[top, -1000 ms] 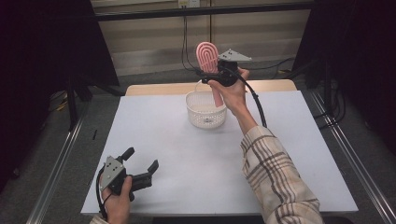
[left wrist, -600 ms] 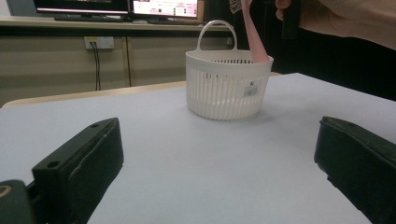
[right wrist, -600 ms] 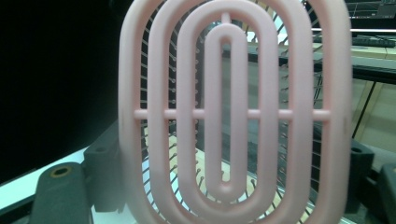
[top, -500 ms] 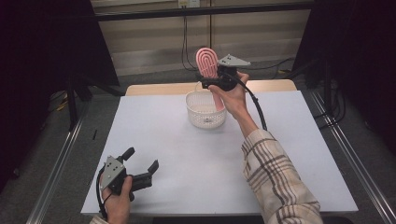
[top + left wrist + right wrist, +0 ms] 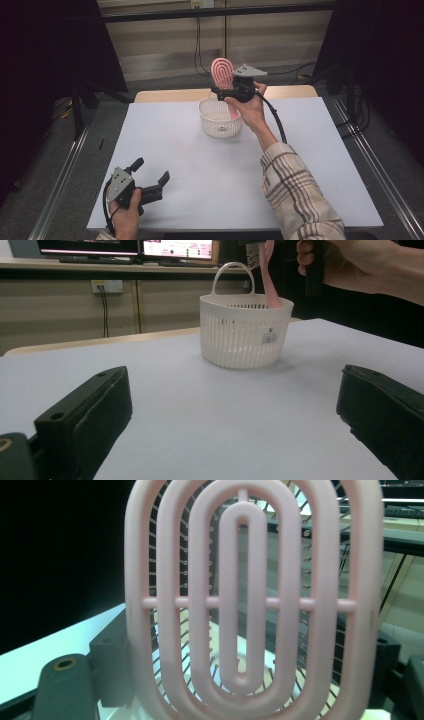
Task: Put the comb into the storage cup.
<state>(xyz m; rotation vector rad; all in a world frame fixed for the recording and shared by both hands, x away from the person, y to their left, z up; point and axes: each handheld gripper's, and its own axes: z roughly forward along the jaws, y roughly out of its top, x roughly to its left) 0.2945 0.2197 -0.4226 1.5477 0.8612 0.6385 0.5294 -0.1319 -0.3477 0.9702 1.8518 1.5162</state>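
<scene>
A pink vented hairbrush stands upright, head up, with my right gripper shut on it below the head. Its handle points down into a white slatted basket at the back middle of the table; the handle's lower end is hidden behind the rim. In the right gripper view the brush head stands close between the jaws of the right gripper. My left gripper rests open near the front left corner, nothing between its fingers. In its own view the left gripper faces the basket.
The white table has bare surface all around the basket. A wooden strip runs along its far edge. Dark frame posts and cables stand behind it. Monitors sit on a shelf beyond the table.
My right gripper and the brush have sunk a little toward the basket. The left gripper has not moved.
</scene>
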